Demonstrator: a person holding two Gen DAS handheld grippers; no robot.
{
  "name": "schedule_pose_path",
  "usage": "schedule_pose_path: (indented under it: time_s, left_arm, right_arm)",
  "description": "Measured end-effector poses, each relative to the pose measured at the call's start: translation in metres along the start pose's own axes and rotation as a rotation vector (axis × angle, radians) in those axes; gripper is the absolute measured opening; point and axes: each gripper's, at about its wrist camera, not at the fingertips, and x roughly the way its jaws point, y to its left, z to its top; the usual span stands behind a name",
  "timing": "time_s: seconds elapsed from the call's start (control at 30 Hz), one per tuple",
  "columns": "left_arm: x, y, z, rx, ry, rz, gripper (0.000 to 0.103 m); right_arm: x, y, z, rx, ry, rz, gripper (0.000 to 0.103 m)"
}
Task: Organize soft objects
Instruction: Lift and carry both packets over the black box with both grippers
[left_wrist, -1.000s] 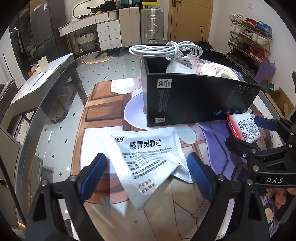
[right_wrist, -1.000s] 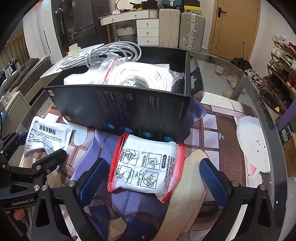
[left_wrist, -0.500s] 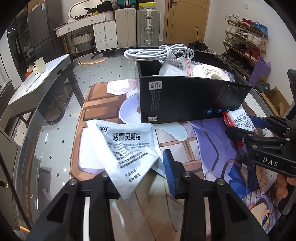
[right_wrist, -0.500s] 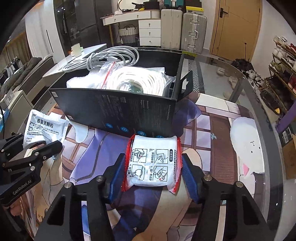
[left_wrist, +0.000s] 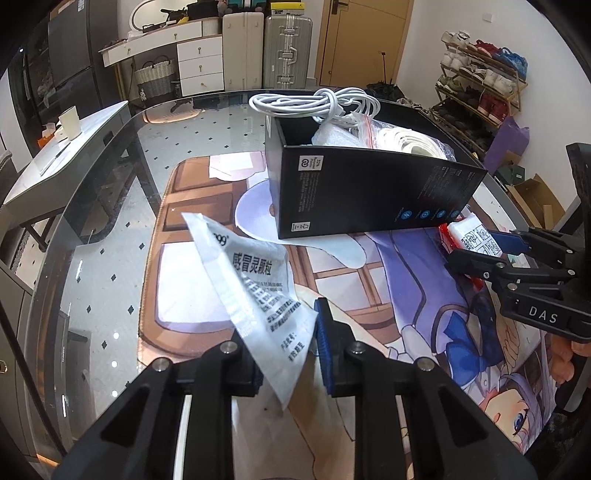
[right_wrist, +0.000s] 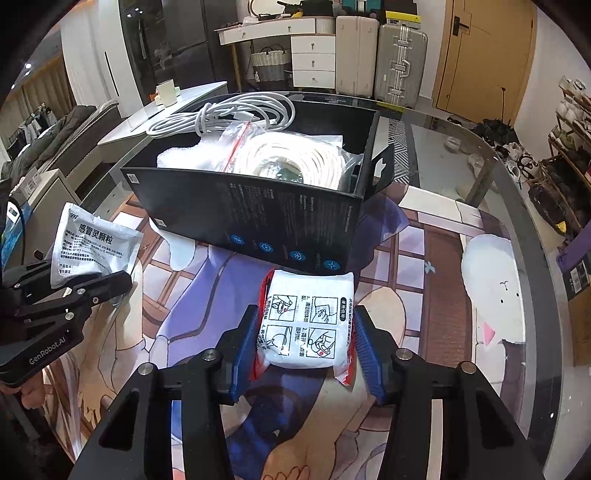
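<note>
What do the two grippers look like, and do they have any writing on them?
Both are black, angular and plastic-looking, with silver round bolts and blue ribbed pads on the fingers. The left gripper has white letters "GenRobot.AI" on its side, read in the right wrist view. The right gripper says "DAS" in white, read in the left wrist view. No cables or sleeves show.

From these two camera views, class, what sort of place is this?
Probably a lived-in home, likely a dining area near the entrance: a shoe rack by the wall, suitcases beside a white drawer unit, and a glass-topped table.
</note>
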Motion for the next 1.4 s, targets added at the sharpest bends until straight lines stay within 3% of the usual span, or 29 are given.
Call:
schedule_pose_path:
  time_s: [0.77,1.4]
  left_arm:
    - [-0.018,-0.014,0.007,0.052,-0.047,-0.01,0.021]
    - [-0.05,-0.026,0.042,0.093,-0.123,-0.006,0.021]
  right_arm:
    - [-0.031,0.017,-0.008,-0.031,-0.029,0.036,0.05]
    - [-0.077,0.022,0.03,-0.06,-0.114,0.063,0.05]
